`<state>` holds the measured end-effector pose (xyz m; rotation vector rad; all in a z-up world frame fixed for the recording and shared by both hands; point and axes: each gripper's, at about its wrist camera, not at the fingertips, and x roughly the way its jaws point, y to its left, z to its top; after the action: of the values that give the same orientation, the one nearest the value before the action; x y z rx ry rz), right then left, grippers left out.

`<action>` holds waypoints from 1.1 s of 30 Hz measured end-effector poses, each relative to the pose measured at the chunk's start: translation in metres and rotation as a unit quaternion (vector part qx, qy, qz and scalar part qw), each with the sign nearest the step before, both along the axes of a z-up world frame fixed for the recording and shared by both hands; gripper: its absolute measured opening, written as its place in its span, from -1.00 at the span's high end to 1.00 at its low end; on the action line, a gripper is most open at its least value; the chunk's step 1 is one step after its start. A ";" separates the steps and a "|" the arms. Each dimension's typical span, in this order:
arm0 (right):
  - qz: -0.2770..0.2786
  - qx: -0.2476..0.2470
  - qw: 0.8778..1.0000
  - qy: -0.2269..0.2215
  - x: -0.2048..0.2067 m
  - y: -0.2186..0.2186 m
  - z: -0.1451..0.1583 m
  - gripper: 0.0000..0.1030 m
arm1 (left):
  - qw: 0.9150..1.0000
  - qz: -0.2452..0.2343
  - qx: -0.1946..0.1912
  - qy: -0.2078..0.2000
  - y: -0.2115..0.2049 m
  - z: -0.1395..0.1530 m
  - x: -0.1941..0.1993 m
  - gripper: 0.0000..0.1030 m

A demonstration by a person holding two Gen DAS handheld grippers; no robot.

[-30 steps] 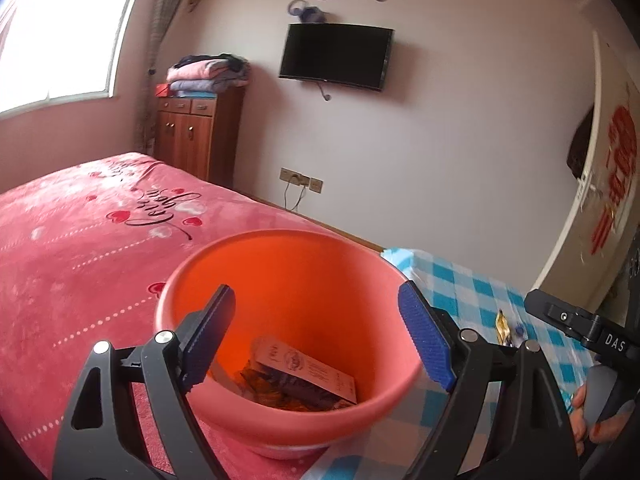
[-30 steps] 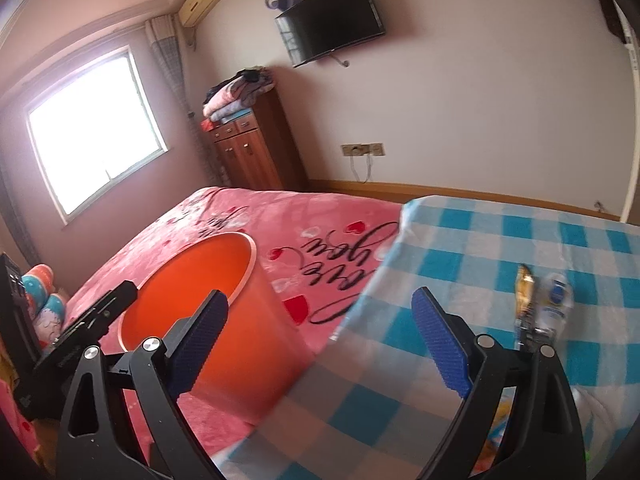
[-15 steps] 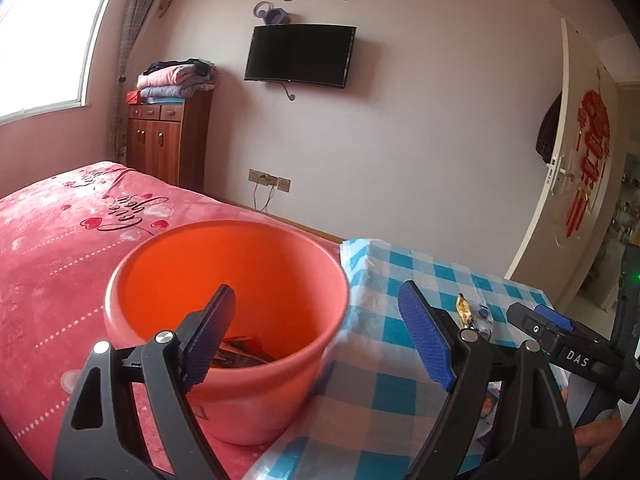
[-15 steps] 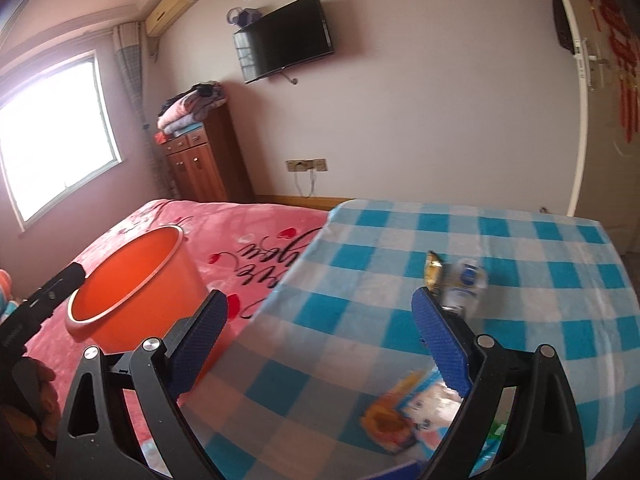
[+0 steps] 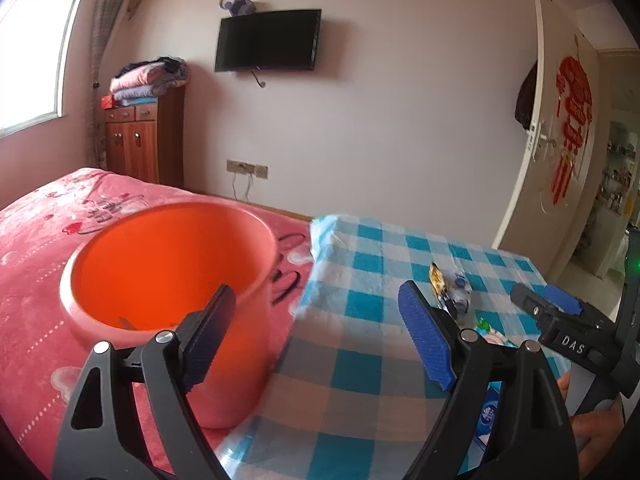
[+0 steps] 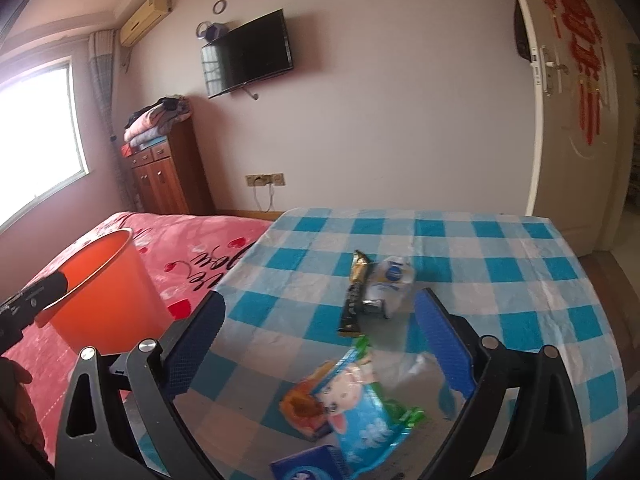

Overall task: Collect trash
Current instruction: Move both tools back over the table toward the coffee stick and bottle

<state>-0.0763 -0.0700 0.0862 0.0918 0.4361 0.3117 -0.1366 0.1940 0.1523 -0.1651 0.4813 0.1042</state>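
Note:
An orange bucket [image 5: 168, 280] [image 6: 100, 296] stands on the pink bed, left of a table with a blue checked cloth [image 6: 500, 280]. My left gripper [image 5: 316, 332] hangs open and empty, straddling the bucket's right wall and the cloth's edge. My right gripper [image 6: 320, 340] is open over the cloth with nothing held. Below and between its fingers lies a blue snack bag [image 6: 360, 404] beside an orange wrapper [image 6: 302, 404]. Farther off lie a black-and-gold sachet [image 6: 354, 292] [image 5: 438, 284] and a crumpled white wrapper [image 6: 390, 280]. A blue tissue pack [image 6: 308, 466] shows at the bottom edge.
The pink bedspread [image 5: 36, 240] fills the left. A wooden cabinet [image 5: 144, 140] with folded blankets stands by the far wall, under a wall TV [image 5: 268, 40]. An open white door [image 5: 560, 140] is at the right. A hand [image 5: 592, 432] holds the other gripper's handle.
Both grippers have swung right, away from the bucket and over the checked table. The snack bag and wrappers have come into the right wrist view. Both stayed open.

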 end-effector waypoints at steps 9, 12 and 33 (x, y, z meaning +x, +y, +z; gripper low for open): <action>-0.024 -0.020 0.999 -0.017 -0.001 -0.021 -0.009 -0.89 | 0.999 -0.022 0.015 0.035 -0.030 -0.017 0.013 -0.63; -0.026 -0.020 0.999 -0.013 0.001 -0.029 -0.014 -0.89 | 0.999 -0.025 0.022 0.043 -0.041 -0.021 0.016 -0.63; -0.077 -0.033 0.996 0.015 0.025 -0.089 -0.046 -0.89 | 0.989 -0.095 0.036 0.111 -0.120 -0.051 0.043 -0.63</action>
<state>-0.0517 -0.1588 0.0404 0.0644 0.4666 0.1439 -0.0932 0.0742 0.1013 -0.0356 0.7109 -0.0470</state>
